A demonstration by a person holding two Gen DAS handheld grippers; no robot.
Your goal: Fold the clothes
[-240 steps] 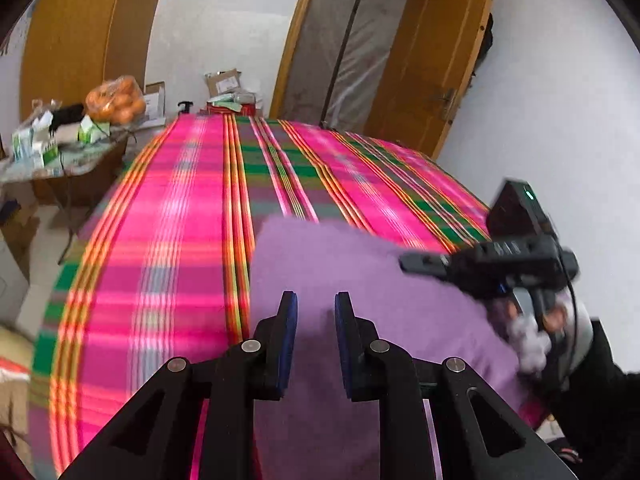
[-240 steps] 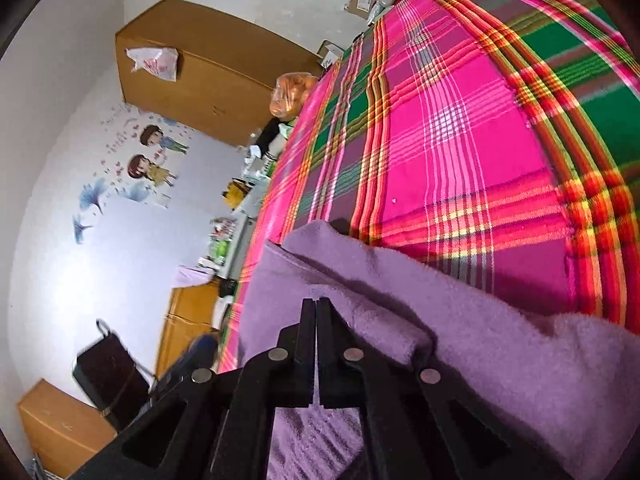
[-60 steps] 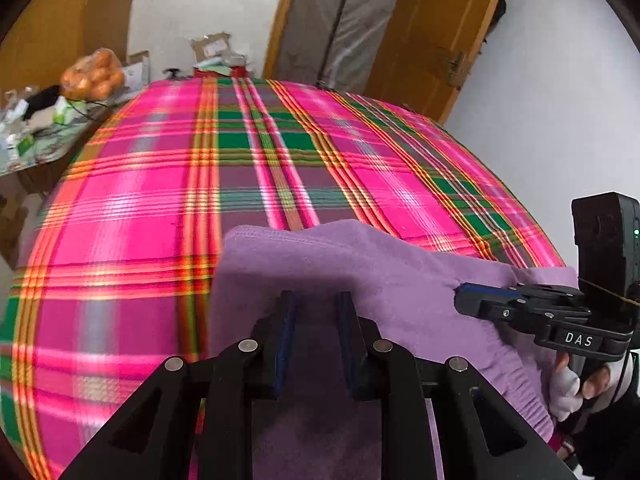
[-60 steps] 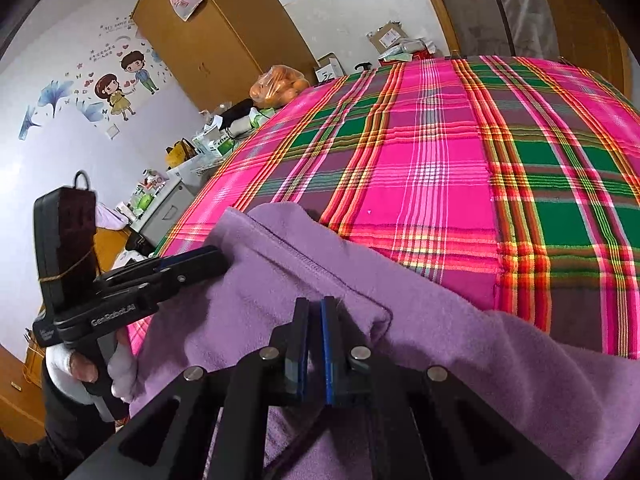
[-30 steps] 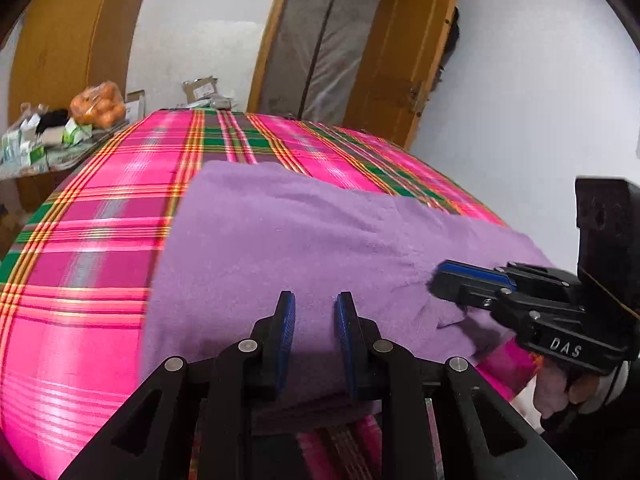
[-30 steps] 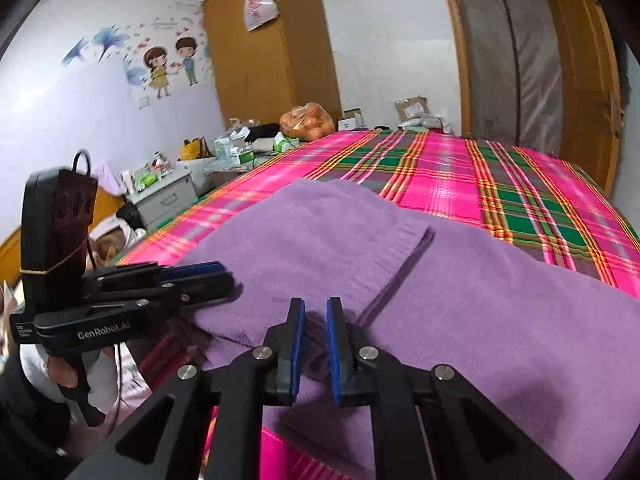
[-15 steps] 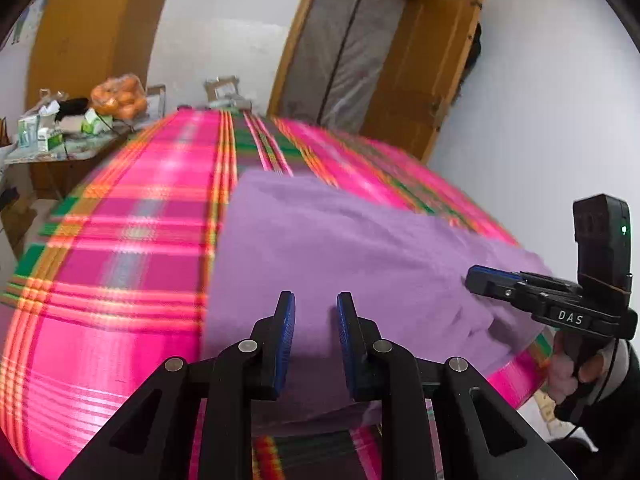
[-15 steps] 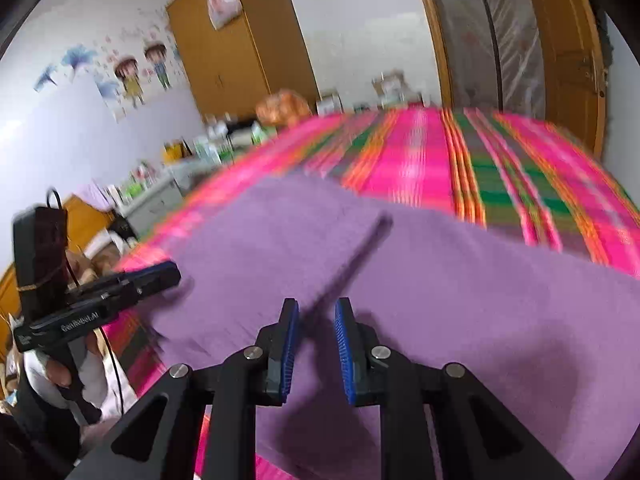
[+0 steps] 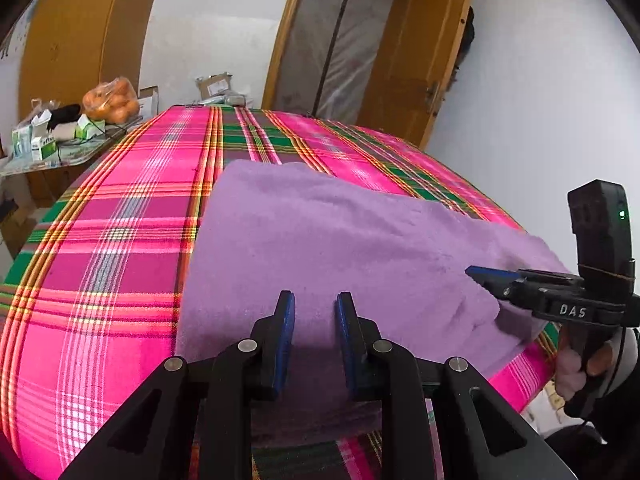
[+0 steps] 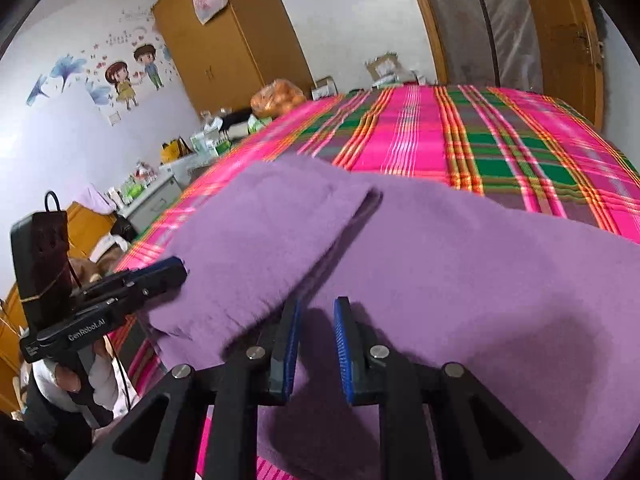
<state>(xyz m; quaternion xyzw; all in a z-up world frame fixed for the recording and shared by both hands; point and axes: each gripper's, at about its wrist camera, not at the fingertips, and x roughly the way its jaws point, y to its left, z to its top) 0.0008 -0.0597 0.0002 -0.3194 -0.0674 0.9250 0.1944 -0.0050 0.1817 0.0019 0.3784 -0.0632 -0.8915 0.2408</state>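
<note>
a: lying across the near part of the plaid bed cover is the purple garment, with one layer folded over the rest (its edge shows as a soft diagonal step in the right wrist view).

b: and the grippers?

a: left gripper has its blue pads apart, with a gap between them and no cloth in it, just above the garment's near edge. right gripper is likewise spread, empty, over the purple fabric beside the folded layer.

b: what's around the bed?

a: a cluttered side table with a bag of oranges at the far left, a wooden wardrobe, cartoon wall stickers, and a wooden door behind.
</note>
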